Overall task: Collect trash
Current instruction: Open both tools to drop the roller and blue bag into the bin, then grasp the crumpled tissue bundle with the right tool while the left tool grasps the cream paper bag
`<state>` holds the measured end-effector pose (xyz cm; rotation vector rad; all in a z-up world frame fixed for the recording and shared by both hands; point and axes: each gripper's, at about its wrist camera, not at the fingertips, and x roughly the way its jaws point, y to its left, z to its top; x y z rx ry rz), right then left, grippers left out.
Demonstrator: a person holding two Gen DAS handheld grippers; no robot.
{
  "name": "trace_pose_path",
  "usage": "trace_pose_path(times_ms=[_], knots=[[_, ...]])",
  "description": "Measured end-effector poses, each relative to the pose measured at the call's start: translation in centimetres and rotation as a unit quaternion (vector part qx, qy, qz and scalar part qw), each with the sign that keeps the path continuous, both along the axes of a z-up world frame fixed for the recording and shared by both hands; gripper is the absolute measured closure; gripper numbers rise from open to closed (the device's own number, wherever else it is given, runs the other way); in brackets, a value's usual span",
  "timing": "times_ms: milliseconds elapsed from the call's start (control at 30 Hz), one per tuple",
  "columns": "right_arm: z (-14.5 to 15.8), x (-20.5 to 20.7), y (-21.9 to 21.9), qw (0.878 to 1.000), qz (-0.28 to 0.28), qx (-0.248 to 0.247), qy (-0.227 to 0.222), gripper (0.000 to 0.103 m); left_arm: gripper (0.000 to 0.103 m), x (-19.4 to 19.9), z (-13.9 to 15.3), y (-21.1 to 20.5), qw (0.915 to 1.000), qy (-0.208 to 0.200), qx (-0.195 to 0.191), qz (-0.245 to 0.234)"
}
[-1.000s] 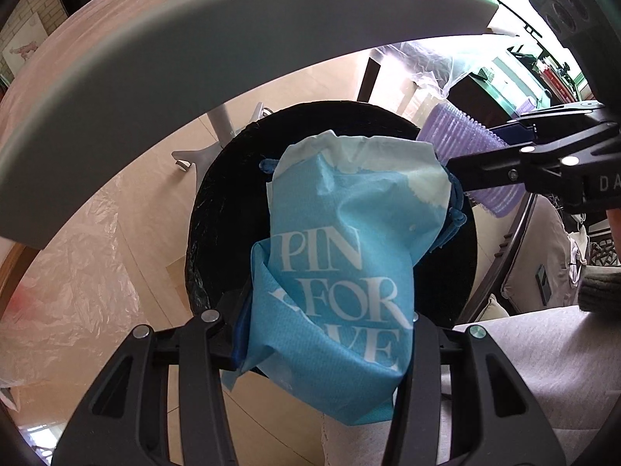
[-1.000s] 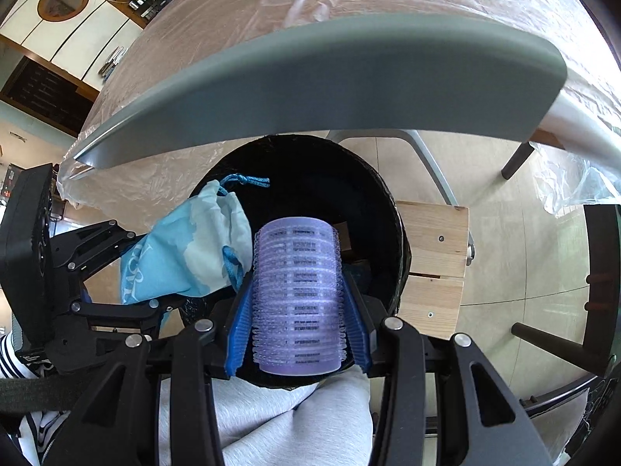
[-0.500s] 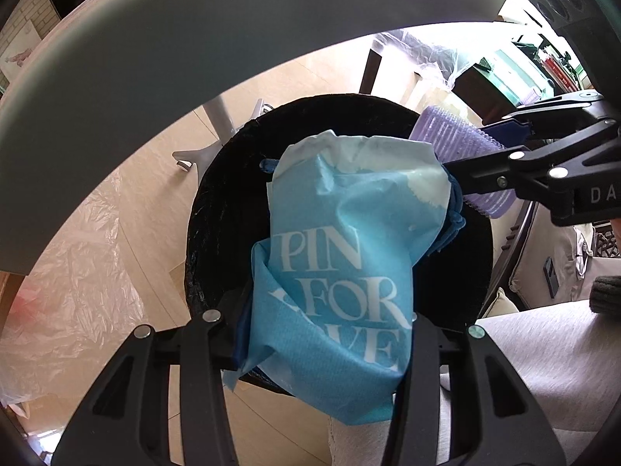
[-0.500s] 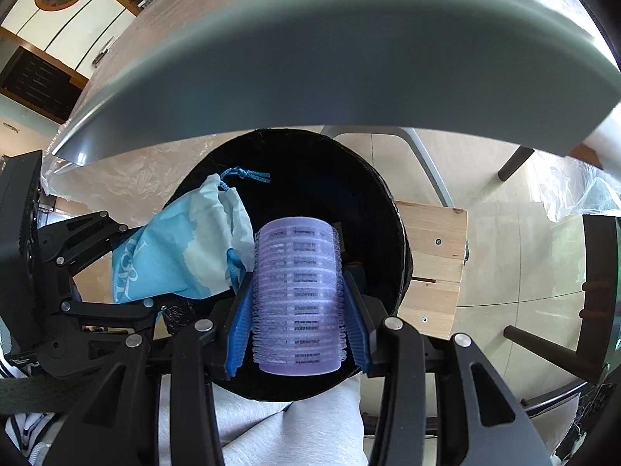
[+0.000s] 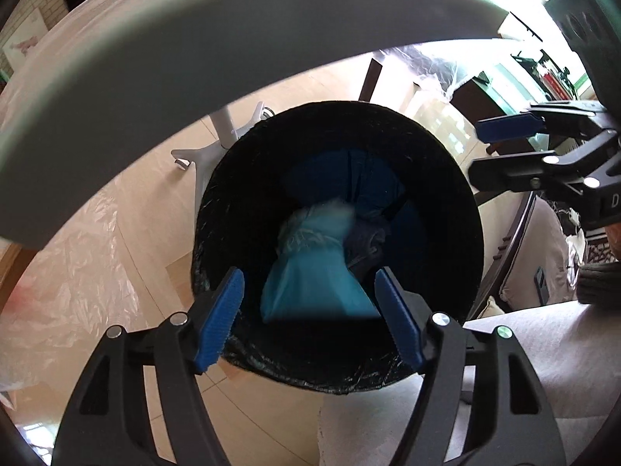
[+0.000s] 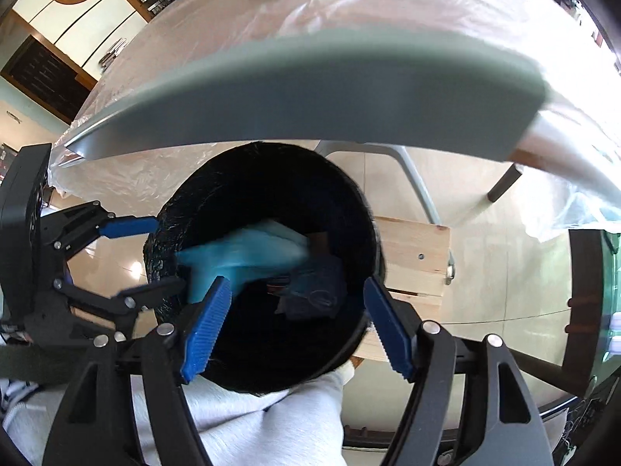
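Observation:
A black round bin [image 5: 217,209] stands on the floor under both grippers. The light blue printed bag [image 5: 318,272] is blurred, inside the bin and free of any pad. My left gripper [image 5: 310,318] hangs over the bin's near rim, jaws opening with nothing between them. In the right wrist view the bin [image 6: 271,155] holds the bag [image 6: 248,256] and dark shapes; I cannot make out the purple roller. My right gripper [image 6: 299,322] is also opening and empty. Each gripper shows in the other's view: right gripper [image 5: 489,151], left gripper [image 6: 155,260].
The grey table edge [image 5: 194,39] [image 6: 310,89] arches over the bin, its top covered in clear plastic sheet. A wooden stool [image 6: 411,256] stands beside the bin. A person's grey-clad leg [image 6: 252,419] presses against the bin's near side. A white chair base [image 5: 217,143] lies behind.
Both grippers have opened. The blue bag left the left gripper's pads and dropped into the bin; the purple roller is gone from the right gripper's pads. Neither hand has shifted much.

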<state>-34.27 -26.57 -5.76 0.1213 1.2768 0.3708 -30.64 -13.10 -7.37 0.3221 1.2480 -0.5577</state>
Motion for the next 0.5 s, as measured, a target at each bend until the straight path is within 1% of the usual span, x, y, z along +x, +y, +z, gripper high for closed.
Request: trace_pose_path(times_ms=[67,133,200,233,267,300,333,367,400,467,500], knots=[[0.7,-0.4,-0.5,1.000,-0.001,0.000,-0.007,0.033,0.032,-0.2,0.8,0.3,1.0000,-0.005,-0.003,0.000],[1.9,-0.8,-0.8,1.000,0.002,-0.008,-0.023,0.033,0.032,-0.7,2.5,0.5,0.9997,-0.021,-0.009,-0.003],[3.5,-1.2,-1.0,0.999,0.003,-0.020,-0.044,0.033,0.032,-1.2,5.5,0.7,0.9982,-0.052,-0.031,-0.008],[4.8,-1.4,-1.2,0.998,0.003,-0.023,-0.062,0.032,0.031,-1.2,6.8,0.9,0.9970,-0.062,-0.044,-0.010],[5.8,-1.6,-1.2,0.997,0.004,-0.026,-0.078,0.027,0.028,-1.1,8.2,1.0,0.9956,-0.072,-0.058,-0.011],[7.3,-1.7,-1.1,0.994,0.003,-0.033,-0.107,0.020,0.018,-1.0,9.6,1.2,0.9937,-0.084,-0.074,-0.011],[8.4,-1.8,-0.9,0.991,0.002,-0.039,-0.129,0.017,0.010,-0.6,11.4,1.3,0.9902,-0.102,-0.095,-0.008],[9.5,-1.7,-0.6,0.987,0.002,-0.045,-0.153,0.012,0.008,0.0,12.9,1.5,0.9865,-0.119,-0.112,-0.004],[10.3,-1.6,-0.3,0.984,0.003,-0.050,-0.169,0.006,0.006,0.7,14.1,1.6,0.9836,-0.134,-0.121,0.002],[11.7,-0.8,0.6,0.977,0.005,-0.060,-0.204,0.004,0.004,2.1,15.7,1.7,0.9792,-0.156,-0.128,0.016],[12.2,-0.2,1.3,0.974,0.009,-0.065,-0.218,0.004,0.003,3.5,16.6,1.7,0.9765,-0.168,-0.132,0.026]])
